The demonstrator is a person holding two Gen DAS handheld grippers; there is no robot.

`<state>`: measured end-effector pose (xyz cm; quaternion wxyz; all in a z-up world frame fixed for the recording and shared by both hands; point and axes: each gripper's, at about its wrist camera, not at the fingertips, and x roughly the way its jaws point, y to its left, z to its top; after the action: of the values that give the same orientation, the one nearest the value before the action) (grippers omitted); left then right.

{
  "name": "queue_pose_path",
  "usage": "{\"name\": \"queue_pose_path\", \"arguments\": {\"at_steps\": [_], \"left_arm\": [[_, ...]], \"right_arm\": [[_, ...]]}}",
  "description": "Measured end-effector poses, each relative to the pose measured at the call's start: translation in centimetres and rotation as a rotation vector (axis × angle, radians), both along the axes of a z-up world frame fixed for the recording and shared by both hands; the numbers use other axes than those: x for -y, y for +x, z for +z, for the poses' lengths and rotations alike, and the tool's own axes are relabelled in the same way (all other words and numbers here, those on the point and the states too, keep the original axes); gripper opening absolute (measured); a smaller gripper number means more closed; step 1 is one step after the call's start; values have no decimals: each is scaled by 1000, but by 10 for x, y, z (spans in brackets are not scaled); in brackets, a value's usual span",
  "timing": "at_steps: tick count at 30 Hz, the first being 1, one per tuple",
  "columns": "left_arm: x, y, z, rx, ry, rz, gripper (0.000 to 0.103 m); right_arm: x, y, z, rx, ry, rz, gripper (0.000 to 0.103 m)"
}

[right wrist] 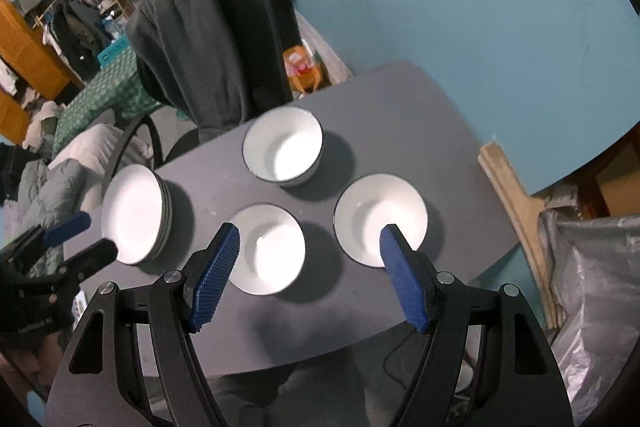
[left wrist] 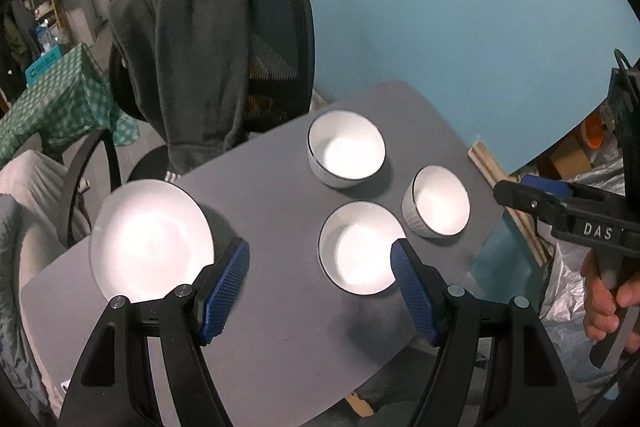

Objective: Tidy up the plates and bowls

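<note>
A stack of white plates (left wrist: 150, 239) (right wrist: 134, 213) sits at the left edge of the grey table (left wrist: 276, 211) (right wrist: 400, 115). Three white bowls with dark rims stand in a cluster: a far bowl (left wrist: 346, 147) (right wrist: 283, 145), a right bowl (left wrist: 438, 201) (right wrist: 380, 215) and a near bowl (left wrist: 360, 247) (right wrist: 267, 251). My left gripper (left wrist: 320, 259) is open and empty above the table, between the plates and the near bowl. My right gripper (right wrist: 310, 247) is open and empty above the near and right bowls. It also shows at the right edge of the left wrist view (left wrist: 532, 193).
A black office chair with a dark hoodie draped over it (left wrist: 192, 59) (right wrist: 200, 55) stands behind the table. A green checkered cloth (left wrist: 60, 99) lies left. Silver plastic bags (right wrist: 592, 287) sit right of the table. A teal wall (left wrist: 440, 7) is behind.
</note>
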<state>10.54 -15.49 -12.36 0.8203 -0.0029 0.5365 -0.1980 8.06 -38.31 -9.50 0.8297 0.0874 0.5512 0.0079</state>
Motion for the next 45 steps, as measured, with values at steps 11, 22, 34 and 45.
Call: {"name": "queue_pose_path", "arguments": {"at_steps": [11, 22, 34, 45], "left_arm": [[13, 15, -60, -103, 46, -25, 74], [26, 28, -113, -168, 104, -68, 74], [32, 41, -147, -226, 115, -53, 74], [33, 53, -154, -259, 108, -30, 74]], "right_arm": [[-4, 4, -70, -111, 104, 89, 72], [-14, 21, -136, -261, 134, 148, 72], [-22, 46, -156, -313, 126, 196, 69], [-28, 54, -159, -326, 131, 224, 44]]}}
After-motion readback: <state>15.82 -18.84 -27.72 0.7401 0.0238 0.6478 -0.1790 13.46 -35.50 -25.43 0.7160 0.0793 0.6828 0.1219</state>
